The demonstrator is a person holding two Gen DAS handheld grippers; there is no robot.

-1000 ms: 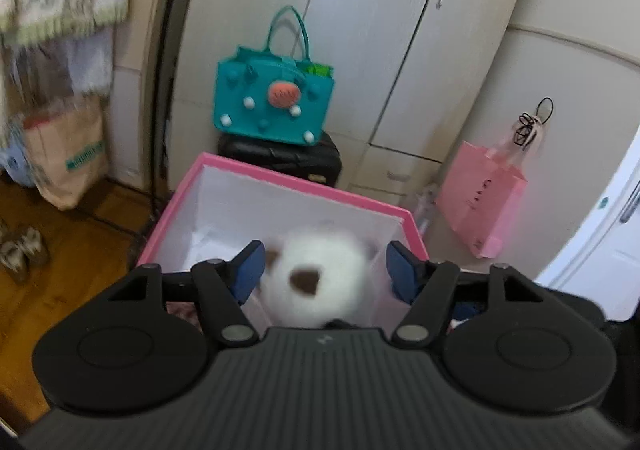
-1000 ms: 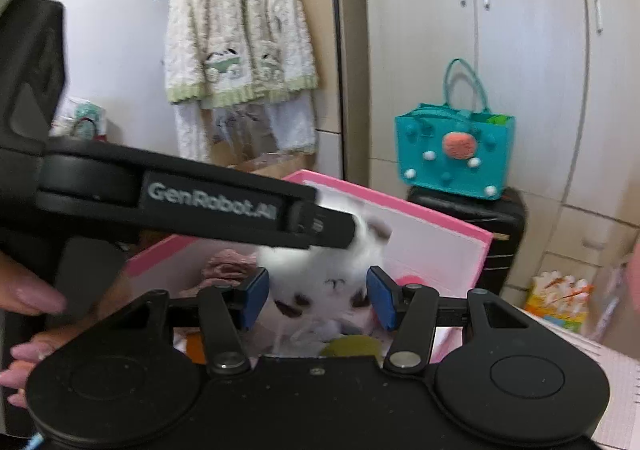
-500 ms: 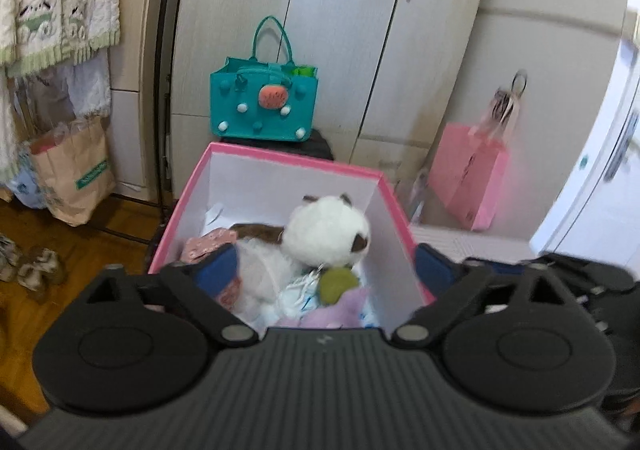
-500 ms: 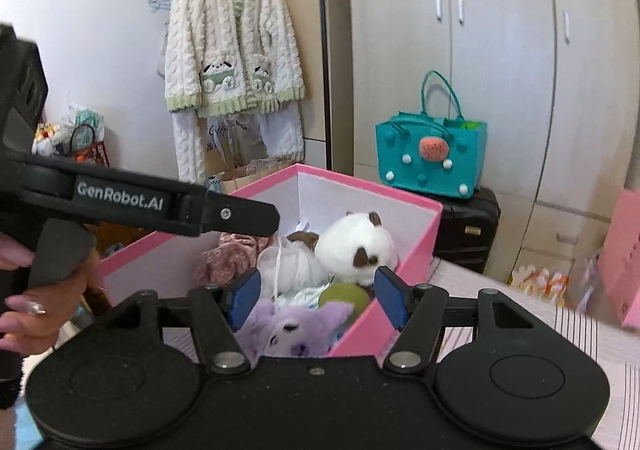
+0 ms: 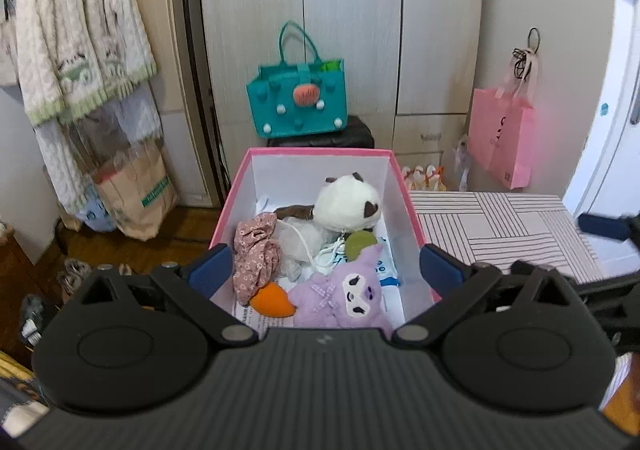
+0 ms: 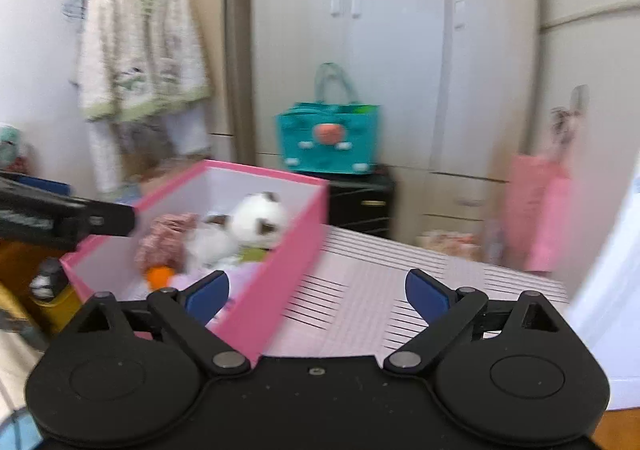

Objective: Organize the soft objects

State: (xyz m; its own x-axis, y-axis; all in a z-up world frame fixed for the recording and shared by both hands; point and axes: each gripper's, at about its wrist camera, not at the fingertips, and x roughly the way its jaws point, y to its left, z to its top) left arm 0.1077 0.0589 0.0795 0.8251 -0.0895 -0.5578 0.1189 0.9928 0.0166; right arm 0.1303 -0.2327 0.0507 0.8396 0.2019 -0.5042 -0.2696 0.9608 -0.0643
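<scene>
Left wrist: my left gripper [image 5: 324,268] spread wide, nothing between pads. Plush [image 5: 347,206] lies in pink box [image 5: 316,153] among other toys.
Right wrist: my right gripper [image 6: 317,292] just opened wide, empty; box ahead-left on striped table [image 6: 384,282].

pink box [image 5: 404,186], plush toys [image 5: 347,206], wide-spread tongs [image 5: 324,270]

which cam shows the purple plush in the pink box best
The left wrist view. It looks down into the pink box, so the purple plush shows sharply, face and bow included, at the near end beside the orange piece. In the right wrist view only a blurred pale purple patch peeks over the box wall.
</scene>
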